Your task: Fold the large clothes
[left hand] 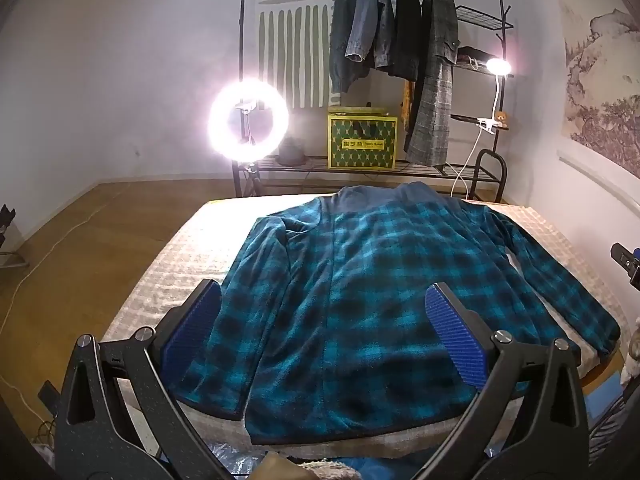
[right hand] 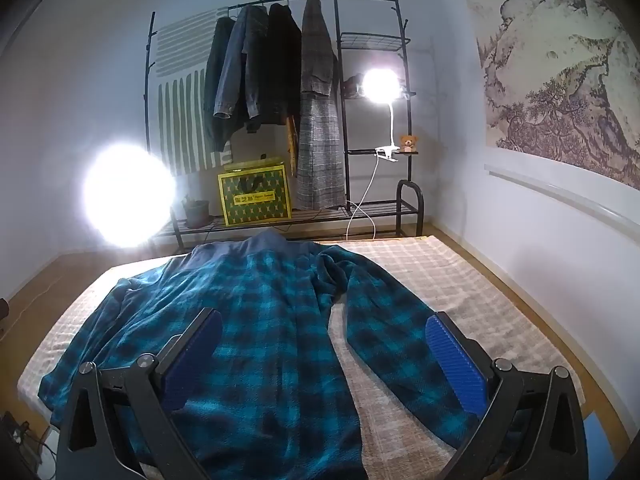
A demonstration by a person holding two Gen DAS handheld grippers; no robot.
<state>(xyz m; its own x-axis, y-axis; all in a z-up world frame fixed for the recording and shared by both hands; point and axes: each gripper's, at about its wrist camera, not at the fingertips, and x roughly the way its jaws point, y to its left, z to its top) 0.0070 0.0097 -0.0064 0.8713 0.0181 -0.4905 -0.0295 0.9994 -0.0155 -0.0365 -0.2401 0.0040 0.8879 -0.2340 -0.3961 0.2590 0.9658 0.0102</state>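
Teal plaid jacket (left hand: 352, 312) hem possibly cut off | left claw (left hand: 324, 332) apart | right claw (right hand: 324, 356) apart

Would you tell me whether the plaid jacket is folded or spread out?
Spread out: the plaid jacket lies flat on the bed, both sleeves extended.

Both wrist cameras look forward from the bed's (left hand: 168, 280) near end, sharing the clothes rack (right hand: 340, 0).

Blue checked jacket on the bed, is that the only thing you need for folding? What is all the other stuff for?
For the job:
blue checked jacket, spread flat
bed cover under it
left gripper, open
right gripper, open

Just lying about:
clothes rack with hanging coats
yellow-green box
ring light
clip lamp
teddy bear
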